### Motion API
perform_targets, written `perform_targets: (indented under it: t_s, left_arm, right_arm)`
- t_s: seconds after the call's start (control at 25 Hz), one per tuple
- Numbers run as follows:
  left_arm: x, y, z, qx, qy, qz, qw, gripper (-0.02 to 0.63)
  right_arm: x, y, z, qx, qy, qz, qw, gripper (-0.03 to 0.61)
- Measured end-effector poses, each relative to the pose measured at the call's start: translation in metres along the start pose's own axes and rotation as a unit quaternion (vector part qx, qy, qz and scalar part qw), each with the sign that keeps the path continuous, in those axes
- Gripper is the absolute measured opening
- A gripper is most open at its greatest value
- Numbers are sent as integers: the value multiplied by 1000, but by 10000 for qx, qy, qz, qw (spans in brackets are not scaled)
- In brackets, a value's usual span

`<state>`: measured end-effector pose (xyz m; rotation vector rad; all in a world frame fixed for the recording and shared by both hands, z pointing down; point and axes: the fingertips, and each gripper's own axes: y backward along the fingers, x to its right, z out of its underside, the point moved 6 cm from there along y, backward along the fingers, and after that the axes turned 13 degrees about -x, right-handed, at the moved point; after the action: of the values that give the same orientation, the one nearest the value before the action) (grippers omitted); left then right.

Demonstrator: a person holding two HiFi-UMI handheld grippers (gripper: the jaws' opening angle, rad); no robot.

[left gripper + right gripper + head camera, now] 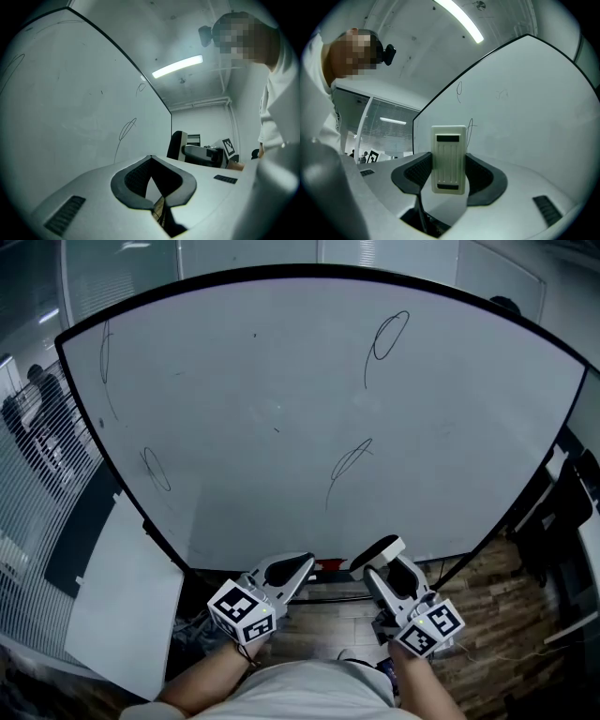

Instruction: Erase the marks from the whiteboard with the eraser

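Observation:
The whiteboard point(281, 409) fills the head view, upright in front of me. It carries thin pen marks: a loop point(387, 337) at upper right, a slanted scribble point(350, 463) in the middle, an oval point(156, 468) at lower left and a line point(105, 352) at upper left. Below the board's bottom edge, my right gripper point(382, 563) is shut on the white eraser point(377, 552), which stands upright between the pads point(449, 159). My left gripper point(302, 566) is beside it, shut with nothing in it point(151, 159). Both are clear of the board.
A white panel point(127, 606) leans at the lower left beside the board's frame. Wooden floor point(487, 615) lies below. Dark furniture point(562, 512) stands at the right edge. People point(37, 418) stand behind glass at the far left.

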<state>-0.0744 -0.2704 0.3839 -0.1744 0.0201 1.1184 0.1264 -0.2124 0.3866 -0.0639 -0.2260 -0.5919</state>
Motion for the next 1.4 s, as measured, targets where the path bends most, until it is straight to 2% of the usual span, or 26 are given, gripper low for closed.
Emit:
perform_targets:
  t_s: [0.2, 0.36, 0.48, 0.6, 0.76, 0.88, 1.08, 1.2, 1.32, 1.4]
  left_arm:
    - [-20, -18, -16, 126, -62, -245, 9996, 6]
    - [-31, -30, -23, 210, -29, -385, 9990, 6]
    - [-37, -37, -26, 247, 7, -487, 9985, 6]
    - [-43, -43, -29, 256, 21, -583, 9980, 6]
    - [-49, -47, -32, 274, 22, -694, 9972, 6]
    - [-53, -48, -36, 293, -1, -759, 9967, 6]
    - [-60, -44, -38, 326, 40, -882, 9956, 6]
    - [-63, -41, -37, 332, 62, -949, 9949, 6]
    - [-66, -39, -36, 330, 104, -994, 9944, 6]
    - [-67, -39, -34, 320, 142, -1008, 9943, 6]
  right_arm:
    - [35, -27, -38, -40, 421, -142, 9990, 232]
    - [56, -45, -71, -151, 988, -188, 9948, 232]
    - [68, -55, -100, -151, 1488, -141, 9886, 232]
    - [75, -63, -131, -102, 2134, -16, 9769, 232]
    - [75, -74, -165, -68, 3010, 274, 9532, 230]
    - [68, -82, -185, -59, 3619, 455, 9311, 231]
    - [54, -101, -204, 62, 4163, 364, 9085, 230]
    - [43, -106, -212, 195, 4675, 509, 8823, 230]
    - [41, -108, -211, -104, 5286, 822, 8448, 230]
    - [41, -110, -208, -159, 5438, 917, 8341, 232]
